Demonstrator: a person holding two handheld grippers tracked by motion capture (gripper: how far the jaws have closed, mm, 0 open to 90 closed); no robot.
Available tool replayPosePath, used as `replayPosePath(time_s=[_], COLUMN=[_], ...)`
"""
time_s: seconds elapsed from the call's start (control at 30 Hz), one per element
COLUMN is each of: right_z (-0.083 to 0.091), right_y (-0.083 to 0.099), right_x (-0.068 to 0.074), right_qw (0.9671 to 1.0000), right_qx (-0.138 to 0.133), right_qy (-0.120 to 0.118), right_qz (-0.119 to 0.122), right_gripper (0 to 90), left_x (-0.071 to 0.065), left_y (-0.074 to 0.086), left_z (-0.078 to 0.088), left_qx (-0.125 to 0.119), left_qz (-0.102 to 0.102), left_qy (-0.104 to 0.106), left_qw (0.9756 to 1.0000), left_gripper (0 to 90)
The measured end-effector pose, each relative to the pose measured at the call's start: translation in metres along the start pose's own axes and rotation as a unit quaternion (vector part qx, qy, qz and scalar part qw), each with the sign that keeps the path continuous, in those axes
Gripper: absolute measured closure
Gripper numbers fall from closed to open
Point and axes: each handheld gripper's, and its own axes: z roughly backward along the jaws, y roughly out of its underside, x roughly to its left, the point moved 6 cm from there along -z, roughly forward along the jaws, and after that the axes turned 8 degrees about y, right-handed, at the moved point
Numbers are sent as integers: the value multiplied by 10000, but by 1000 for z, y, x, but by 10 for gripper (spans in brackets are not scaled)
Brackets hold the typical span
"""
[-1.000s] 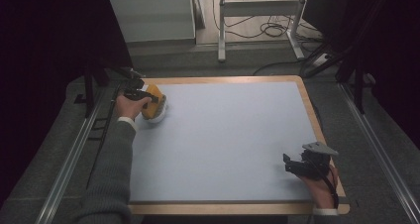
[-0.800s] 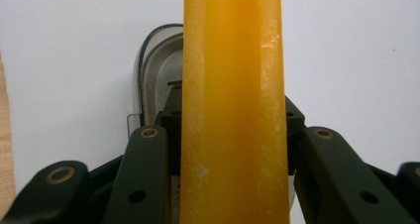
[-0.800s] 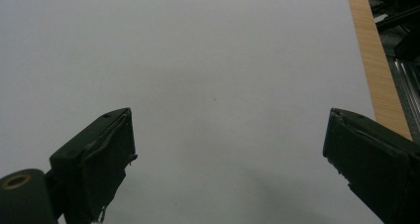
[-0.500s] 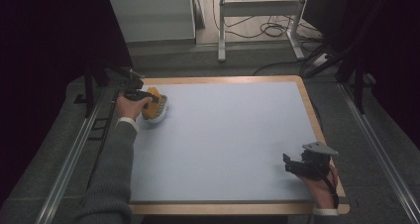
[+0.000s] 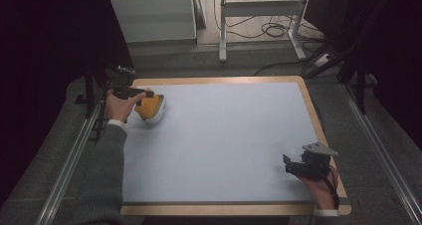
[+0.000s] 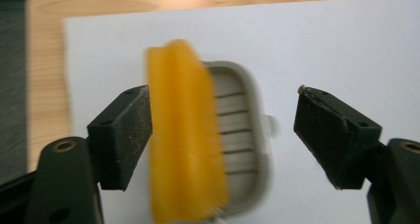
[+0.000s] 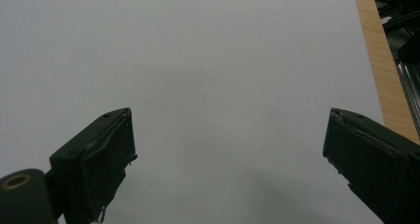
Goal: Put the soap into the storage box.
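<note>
An orange sponge (image 5: 149,105) stands on edge in a pale grey ribbed dish (image 5: 158,116) at the mat's far left. My left gripper (image 5: 144,93) hovers just above it. In the left gripper view the sponge (image 6: 185,135) is blurred and sits between the jaws, close against the left-hand pad (image 6: 126,135), with the dish (image 6: 245,135) beside it. The left gripper (image 6: 220,115) has just been opening and its jaws now stand wide, not pressing the sponge. My right gripper (image 5: 288,164) rests near the front right corner, and the right gripper (image 7: 228,130) is open over bare mat.
A pale blue mat (image 5: 224,135) covers a wooden table whose rim (image 5: 318,120) shows around it. Metal rails (image 5: 69,160) run along both sides. Cables and a metal frame (image 5: 259,16) lie on the floor beyond the far edge.
The left hand has lifted a little from the sponge, which stays on the dish. The right hand has kept still.
</note>
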Motion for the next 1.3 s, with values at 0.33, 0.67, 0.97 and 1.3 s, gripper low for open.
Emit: replayPosePath(time_s=[0.33,0.67,0.97,1.3], right_z=[1,0,0,-1], right_y=[-3,-2,-2,-2], right_x=[1,1,0,2], right_qw=[10000,10000,10000,9999], right_qx=[-56,-52,-48,-34], right_qy=[-31,-39,-36,-30], right_qz=[41,49,43,94], right_gripper=[59,59,59,60], left_x=[-34,-64,-70,-66], left_y=[34,76,119,163], left_z=[16,23,18,16], left_qx=[-217,-342,-380,-468], left_qz=[-615,-1037,-1073,-966], left_qy=[777,1337,1492,1460], left_qw=[9948,9850,9822,9834], left_gripper=[239,248,267,262])
